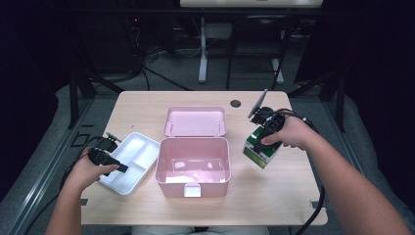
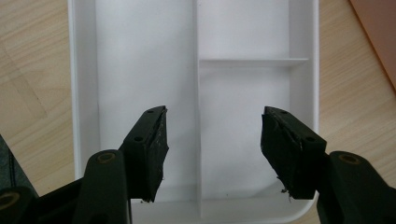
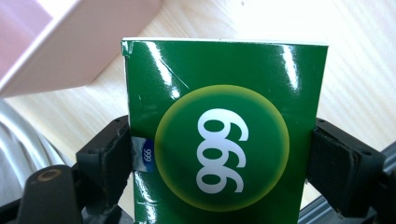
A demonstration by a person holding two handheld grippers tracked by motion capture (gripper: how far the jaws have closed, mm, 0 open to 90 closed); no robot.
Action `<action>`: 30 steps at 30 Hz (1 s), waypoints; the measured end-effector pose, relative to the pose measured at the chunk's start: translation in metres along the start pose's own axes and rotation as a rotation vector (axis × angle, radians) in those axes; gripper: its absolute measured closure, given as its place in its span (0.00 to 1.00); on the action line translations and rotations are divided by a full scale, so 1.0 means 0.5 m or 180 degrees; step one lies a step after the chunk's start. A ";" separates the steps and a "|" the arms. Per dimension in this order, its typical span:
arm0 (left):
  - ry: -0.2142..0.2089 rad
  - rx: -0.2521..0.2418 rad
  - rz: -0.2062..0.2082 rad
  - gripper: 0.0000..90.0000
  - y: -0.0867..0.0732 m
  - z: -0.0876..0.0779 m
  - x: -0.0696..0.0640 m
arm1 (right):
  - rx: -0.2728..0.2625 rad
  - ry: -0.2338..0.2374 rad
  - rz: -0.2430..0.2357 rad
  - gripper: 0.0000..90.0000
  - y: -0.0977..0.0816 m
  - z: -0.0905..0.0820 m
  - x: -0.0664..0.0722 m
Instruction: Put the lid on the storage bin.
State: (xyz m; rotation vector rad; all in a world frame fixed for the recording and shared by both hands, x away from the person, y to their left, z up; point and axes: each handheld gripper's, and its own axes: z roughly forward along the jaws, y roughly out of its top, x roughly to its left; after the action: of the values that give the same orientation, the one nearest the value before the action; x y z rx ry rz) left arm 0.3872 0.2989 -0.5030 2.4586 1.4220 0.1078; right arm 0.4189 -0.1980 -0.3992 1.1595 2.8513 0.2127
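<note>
A green box (image 3: 224,130) marked 999 sits clamped between the two jaws of my right gripper (image 3: 219,154). From above, the green box (image 1: 259,149) hangs tilted just right of the open pink case (image 1: 193,166), with the right gripper (image 1: 268,128) on top of it. My left gripper (image 2: 212,149) is open over the white divided tray (image 2: 84,93), one jaw on each side of the middle divider. In the high view the left gripper (image 1: 110,161) is at the tray's (image 1: 134,161) near left rim.
The pink case's lid (image 1: 195,121) lies folded back toward the far side. A round hole (image 1: 236,103) is in the tabletop behind it. Cables trail off both front corners. Bare wood (image 1: 284,196) lies in front of the right hand.
</note>
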 end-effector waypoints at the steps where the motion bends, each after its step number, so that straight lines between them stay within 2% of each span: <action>1: -0.0001 -0.0003 0.0004 0.46 0.000 0.000 0.000 | -0.0003 -0.0020 -0.0085 0.18 0.002 -0.005 -0.001; 4: -0.0005 -0.0007 0.0000 0.46 0.000 0.000 0.001 | 0.0008 -0.0073 -0.0253 0.18 0.010 -0.019 0.001; 7: -0.0015 -0.0003 -0.0001 0.46 -0.001 0.001 0.004 | 0.0026 -0.0086 -0.0489 0.18 0.019 -0.032 0.007; 9: -0.0022 -0.0005 -0.0032 0.46 -0.002 0.002 0.004 | 0.0026 -0.0065 -0.0688 0.18 0.025 -0.042 0.016; 17: -0.0041 -0.0010 -0.0028 0.46 -0.002 0.002 0.005 | -0.0009 -0.0045 -0.1252 0.18 0.049 -0.083 0.053; 23: -0.0041 -0.0006 -0.0016 0.46 -0.002 0.002 0.007 | 0.0073 -0.0047 -0.1474 0.18 0.068 -0.097 0.082; 30: -0.0051 -0.0001 -0.0011 0.46 -0.002 0.001 0.007 | 0.0183 -0.0014 -0.1627 0.18 0.092 -0.098 0.116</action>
State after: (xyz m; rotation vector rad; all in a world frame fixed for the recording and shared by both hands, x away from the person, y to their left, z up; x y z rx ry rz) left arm 0.3883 0.3024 -0.5039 2.4512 1.4195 0.0875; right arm 0.4040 -0.1300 -0.3437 0.4017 3.0417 0.0998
